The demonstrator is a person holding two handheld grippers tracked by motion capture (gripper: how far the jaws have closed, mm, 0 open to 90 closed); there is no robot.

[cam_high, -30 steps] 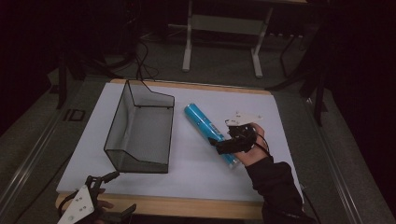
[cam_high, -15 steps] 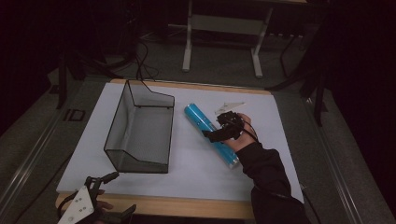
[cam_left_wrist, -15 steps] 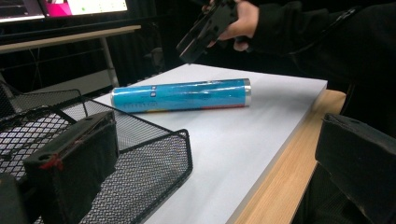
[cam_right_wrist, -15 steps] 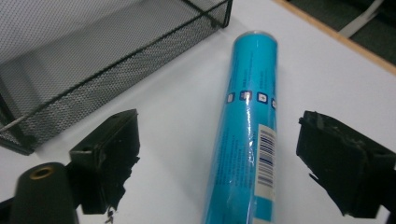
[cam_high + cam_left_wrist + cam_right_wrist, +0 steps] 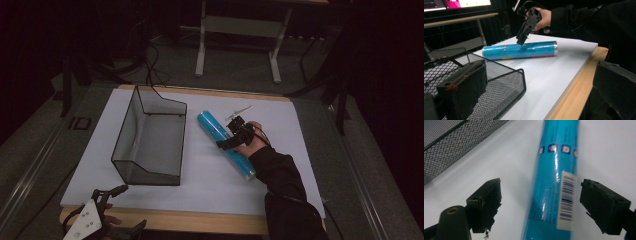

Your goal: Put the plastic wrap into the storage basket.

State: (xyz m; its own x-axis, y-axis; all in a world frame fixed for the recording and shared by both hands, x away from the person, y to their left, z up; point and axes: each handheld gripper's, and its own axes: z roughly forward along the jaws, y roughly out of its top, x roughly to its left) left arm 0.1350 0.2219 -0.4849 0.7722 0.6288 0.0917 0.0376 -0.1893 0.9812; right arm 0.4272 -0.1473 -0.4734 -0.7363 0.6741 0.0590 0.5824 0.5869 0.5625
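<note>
Blue tube lies flat between right gripper jaws, spread wide, apparently untouching; left gripper also wide apart.

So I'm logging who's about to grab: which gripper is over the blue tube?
The right gripper: open, one jaw on each side of the blue tube, not yet closed. The left gripper sits at the table's near edge by the mesh basket.

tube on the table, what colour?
Glossy cyan-blue tube with a white barcode label and a silver end; clearest in the right gripper view.
</note>
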